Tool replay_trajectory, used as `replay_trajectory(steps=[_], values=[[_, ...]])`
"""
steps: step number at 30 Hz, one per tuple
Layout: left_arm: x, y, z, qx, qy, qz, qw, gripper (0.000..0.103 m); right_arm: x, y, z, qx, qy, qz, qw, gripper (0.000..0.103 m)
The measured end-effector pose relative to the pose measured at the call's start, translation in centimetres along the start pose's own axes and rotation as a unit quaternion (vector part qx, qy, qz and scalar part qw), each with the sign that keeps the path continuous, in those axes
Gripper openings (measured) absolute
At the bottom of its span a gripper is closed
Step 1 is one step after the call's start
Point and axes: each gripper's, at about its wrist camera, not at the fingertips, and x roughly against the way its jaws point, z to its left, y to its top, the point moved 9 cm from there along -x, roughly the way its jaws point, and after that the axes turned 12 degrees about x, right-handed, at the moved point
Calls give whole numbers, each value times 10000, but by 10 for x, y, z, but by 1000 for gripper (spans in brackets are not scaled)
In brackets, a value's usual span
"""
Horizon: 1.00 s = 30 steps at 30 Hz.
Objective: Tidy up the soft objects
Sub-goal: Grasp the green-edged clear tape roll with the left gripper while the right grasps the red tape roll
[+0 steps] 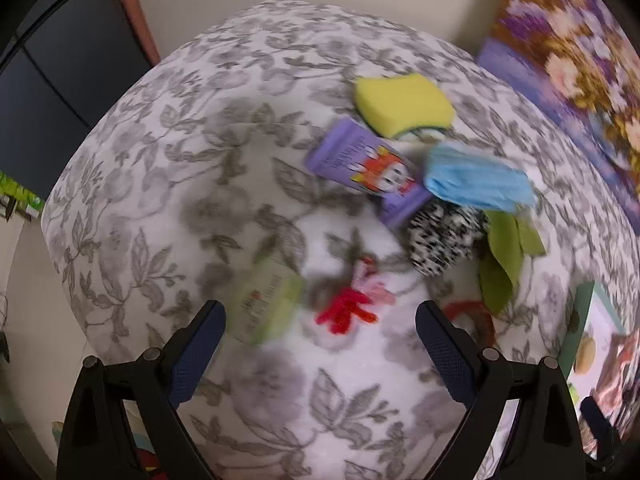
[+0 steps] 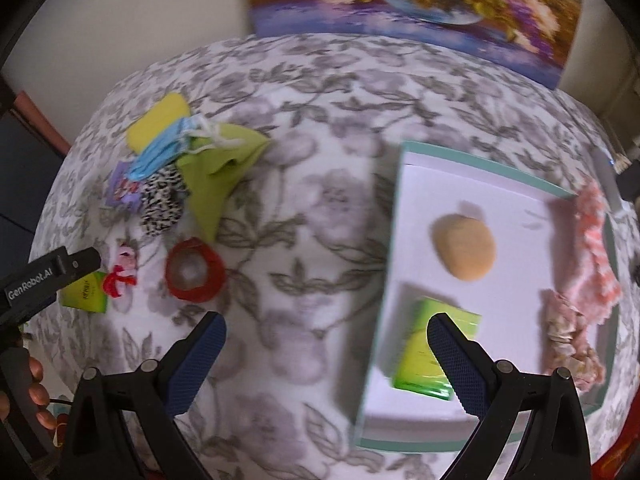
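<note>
Green, glossy and slightly crumpled, my tissue pack [image 2: 436, 354] lies inside the white tray [image 2: 480, 184], nearer me than its tan sponge [image 2: 464, 246]. My right gripper [image 2: 326, 354] hangs wide open over it, empty; my left gripper [image 1: 320, 340] gapes empty too.

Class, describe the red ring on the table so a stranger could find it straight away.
Start at the floral tablecloth, then go to the heap of soft things on its left side. The red ring lies on the cloth just in front of the green cloth, towards the camera. It alone is a hollow red loop, with tablecloth showing through its middle.
</note>
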Motion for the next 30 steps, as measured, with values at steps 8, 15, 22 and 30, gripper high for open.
replay_trajectory(steps=[8, 15, 22, 30], values=[[-7, 14, 23, 262, -34, -74, 9996, 96, -19, 12, 42, 261, 256, 39, 9993, 102], [-19, 17, 37, 435, -13, -14, 9991, 101, -39, 17, 68, 489, 375, 138, 9980, 102], [-37, 16, 41, 501, -77, 153, 9986, 103, -56, 19, 84, 675, 380, 230, 9967, 102], [-48, 12, 41, 338, 132, 265, 9990, 103, -80, 21, 99, 872, 296, 356, 9951, 102]])
